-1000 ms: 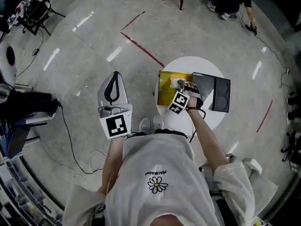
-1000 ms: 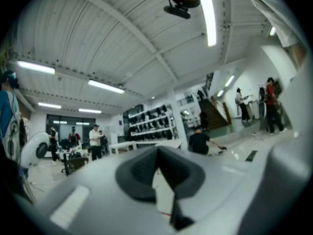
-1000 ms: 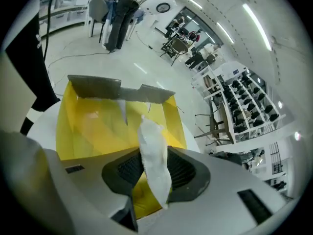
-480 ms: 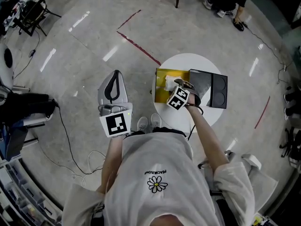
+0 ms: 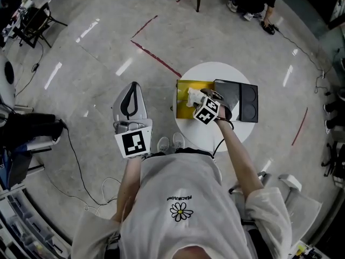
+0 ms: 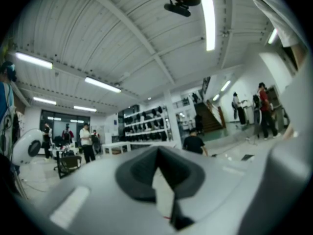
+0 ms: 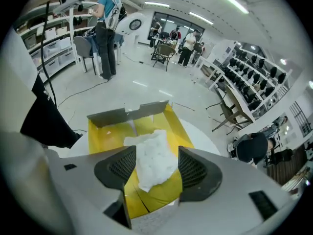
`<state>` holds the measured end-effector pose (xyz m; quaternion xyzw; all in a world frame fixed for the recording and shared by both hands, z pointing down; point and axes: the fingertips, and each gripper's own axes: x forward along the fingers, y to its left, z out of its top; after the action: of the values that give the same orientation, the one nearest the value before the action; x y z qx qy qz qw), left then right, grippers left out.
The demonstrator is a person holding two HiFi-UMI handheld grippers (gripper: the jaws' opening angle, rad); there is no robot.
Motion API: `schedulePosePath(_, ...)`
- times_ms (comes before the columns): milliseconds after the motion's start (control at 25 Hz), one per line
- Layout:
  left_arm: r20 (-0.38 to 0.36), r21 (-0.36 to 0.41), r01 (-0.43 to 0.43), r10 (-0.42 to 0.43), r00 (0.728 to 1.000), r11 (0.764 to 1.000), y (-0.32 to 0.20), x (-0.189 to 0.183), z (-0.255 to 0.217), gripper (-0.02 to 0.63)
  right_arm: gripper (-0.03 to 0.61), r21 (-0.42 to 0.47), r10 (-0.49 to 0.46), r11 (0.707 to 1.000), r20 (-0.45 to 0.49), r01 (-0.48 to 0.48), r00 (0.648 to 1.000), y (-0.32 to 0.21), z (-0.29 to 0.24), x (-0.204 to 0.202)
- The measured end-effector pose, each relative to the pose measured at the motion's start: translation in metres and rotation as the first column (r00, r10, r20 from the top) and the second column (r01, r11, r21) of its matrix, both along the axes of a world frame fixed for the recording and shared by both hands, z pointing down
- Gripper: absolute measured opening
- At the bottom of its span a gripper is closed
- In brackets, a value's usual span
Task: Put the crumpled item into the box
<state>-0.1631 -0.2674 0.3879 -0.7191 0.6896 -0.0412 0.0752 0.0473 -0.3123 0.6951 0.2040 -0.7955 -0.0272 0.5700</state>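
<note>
Opening above the yellow box (image 7: 105,131), the right gripper (image 7: 156,168) straddles the crumpled item (image 7: 151,148) — left gripper (image 6: 157,155) closed, empty.

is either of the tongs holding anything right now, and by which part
Nothing is held. The right tongs are opening, and the crumpled paper between them rests in the yellow box. The left tongs are shut on nothing.

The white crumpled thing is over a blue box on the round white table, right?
Not quite: the box is yellow, not blue. The right gripper view shows the white crumpled thing between the opening jaws of the right tool, over that yellow box on the round white table.
</note>
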Motion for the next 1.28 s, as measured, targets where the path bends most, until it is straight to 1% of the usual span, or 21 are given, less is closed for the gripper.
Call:
schedulePosePath(120, -0.005, 0.008, -0.013, 0.013, 1.0, 1.0, -0.002, 0.003, -0.002, -0.002, 0.268, 0.069, 0.03, 0.997, 0.045, -0.034, 0.999, -0.022, -0.029, -0.002)
schedulePosePath(240, -0.011, 0.023, -0.031, 0.031, 0.999, 0.999, -0.002, 0.007, -0.006, -0.002, 0.267, 0.155, 0.067, 0.984, 0.121, -0.085, 0.99, -0.044, -0.072, -0.004)
schedulePosePath(320, -0.013, 0.029, -0.043, 0.043, 0.999, 0.999, -0.001, 0.009, -0.008, -0.002, 0.258, 0.214, 0.1, 0.966, 0.203, -0.143, 0.974, -0.056, -0.107, -0.006)
schedulePosePath(360, -0.014, 0.032, -0.048, 0.049, 0.999, 0.998, -0.001, 0.011, -0.01, -0.002, 0.25, 0.243, 0.119, 0.953, 0.251, -0.181, 0.961, -0.061, -0.126, -0.005)
schedulePosePath(440, -0.014, 0.039, -0.059, 0.06, 0.998, 0.997, 0.0, 0.013, -0.013, -0.002, 0.222, 0.295, 0.153, 0.917, 0.357, -0.267, 0.921, -0.067, -0.166, -0.004)
schedulePosePath(520, -0.012, 0.047, -0.069, 0.07, 0.997, 0.996, 0.001, 0.013, -0.017, -0.002, 0.185, 0.327, 0.164, 0.878, 0.479, -0.349, 0.862, -0.065, -0.206, -0.003)
schedulePosePath(560, -0.012, 0.051, -0.074, 0.075, 0.997, 0.996, 0.001, 0.014, -0.02, -0.002, 0.163, 0.328, 0.16, 0.862, 0.547, -0.386, 0.822, -0.062, -0.224, -0.004)
schedulePosePath(640, -0.014, 0.06, -0.084, 0.085, 0.996, 0.995, 0.0, 0.015, -0.024, -0.002, 0.13, 0.304, 0.151, 0.836, 0.671, -0.456, 0.726, -0.05, -0.255, -0.006)
schedulePosePath(680, -0.015, 0.067, -0.088, 0.09, 0.996, 0.994, 0.0, 0.016, -0.026, -0.002, 0.116, 0.29, 0.149, 0.824, 0.719, -0.488, 0.679, -0.044, -0.267, -0.005)
schedulePosePath(760, -0.018, 0.083, -0.097, 0.099, 0.995, 0.992, 0.0, 0.018, -0.032, -0.002, 0.084, 0.267, 0.147, 0.794, 0.788, -0.547, 0.598, -0.028, -0.287, -0.001)
schedulePosePath(840, -0.015, 0.095, -0.11, 0.111, 0.994, 0.989, 0.002, 0.021, -0.037, -0.002, 0.019, 0.243, 0.151, 0.756, 0.839, -0.608, 0.523, -0.011, -0.301, 0.006)
schedulePosePath(880, -0.011, 0.099, -0.117, 0.118, 0.993, 0.988, 0.003, 0.022, -0.039, -0.002, 0.002, 0.228, 0.154, 0.738, 0.859, -0.635, 0.488, -0.003, -0.306, 0.009)
schedulePosePath(920, -0.01, 0.101, -0.124, 0.125, 0.992, 0.987, 0.003, 0.023, -0.04, -0.002, 0.002, 0.214, 0.156, 0.723, 0.876, -0.657, 0.457, 0.005, -0.31, 0.012)
schedulePosePath(960, -0.012, 0.101, -0.13, 0.132, 0.991, 0.986, 0.003, 0.025, -0.041, -0.002, 0.0, 0.206, 0.156, 0.71, 0.887, -0.673, 0.435, 0.012, -0.313, 0.015)
schedulePosePath(1000, -0.017, 0.1, -0.136, 0.138, 0.99, 0.986, 0.003, 0.027, -0.041, -0.002, 0.0, 0.205, 0.154, 0.698, 0.893, -0.686, 0.423, 0.019, -0.316, 0.018)
schedulePosePath(1040, -0.022, 0.099, -0.142, 0.145, 0.989, 0.985, 0.003, 0.029, -0.042, -0.002, 0.0, 0.213, 0.152, 0.684, 0.894, -0.698, 0.421, 0.025, -0.318, 0.021)
schedulePosePath(1120, -0.023, 0.101, -0.154, 0.157, 0.987, 0.983, 0.005, 0.035, -0.041, -0.002, 0.0, 0.233, 0.151, 0.658, 0.891, -0.716, 0.428, 0.035, -0.319, 0.028)
schedulePosePath(1200, -0.016, 0.101, -0.167, 0.17, 0.985, 0.981, 0.007, 0.041, -0.041, -0.002, 0.0, 0.241, 0.156, 0.643, 0.888, -0.727, 0.432, 0.043, -0.318, 0.033)
schedulePosePath(1280, -0.014, 0.102, -0.18, 0.182, 0.983, 0.978, 0.008, 0.046, -0.041, -0.002, 0.0, 0.241, 0.163, 0.636, 0.887, -0.733, 0.432, 0.05, -0.316, 0.037)
